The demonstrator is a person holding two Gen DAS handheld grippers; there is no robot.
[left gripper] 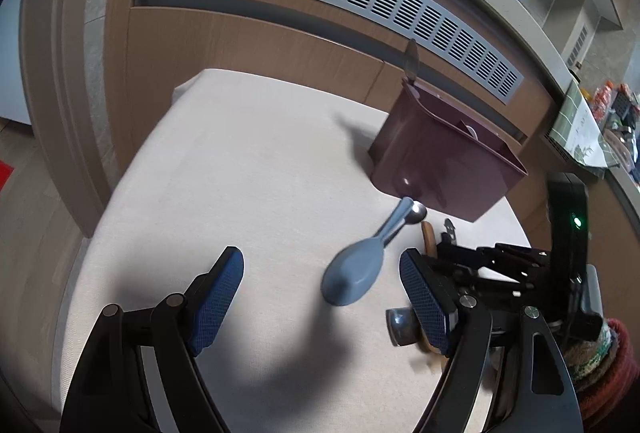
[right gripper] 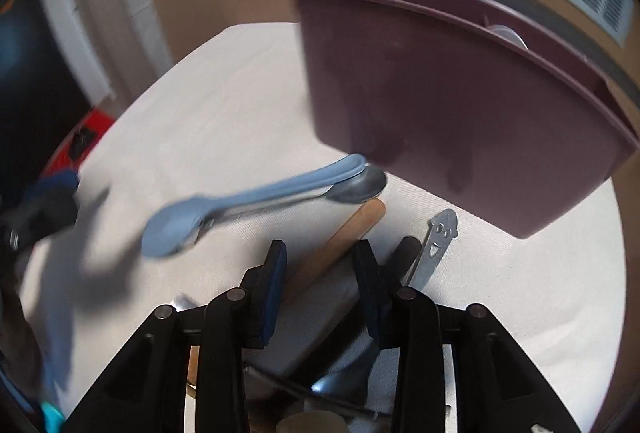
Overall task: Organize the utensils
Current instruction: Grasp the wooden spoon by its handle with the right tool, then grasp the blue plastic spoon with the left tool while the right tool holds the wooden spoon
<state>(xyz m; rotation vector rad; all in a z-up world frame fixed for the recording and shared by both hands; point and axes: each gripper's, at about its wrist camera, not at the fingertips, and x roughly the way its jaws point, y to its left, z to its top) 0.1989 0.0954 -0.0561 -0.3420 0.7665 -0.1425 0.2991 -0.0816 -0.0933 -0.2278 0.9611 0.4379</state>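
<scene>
A blue plastic spoon lies on the white table, across a metal spoon. Both also show in the right wrist view: the blue spoon and the metal spoon. A maroon utensil holder stands behind them with a utensil handle sticking up from it. My left gripper is open and empty, low over the table beside the blue spoon. My right gripper is open around a wooden handle and a grey utensil, above a pile of utensils.
A metal handle with a smiling face and a black handle lie right of my right gripper. A brown cabinet with a grey vent stands behind the table. My right gripper's body is close to the left gripper's right finger.
</scene>
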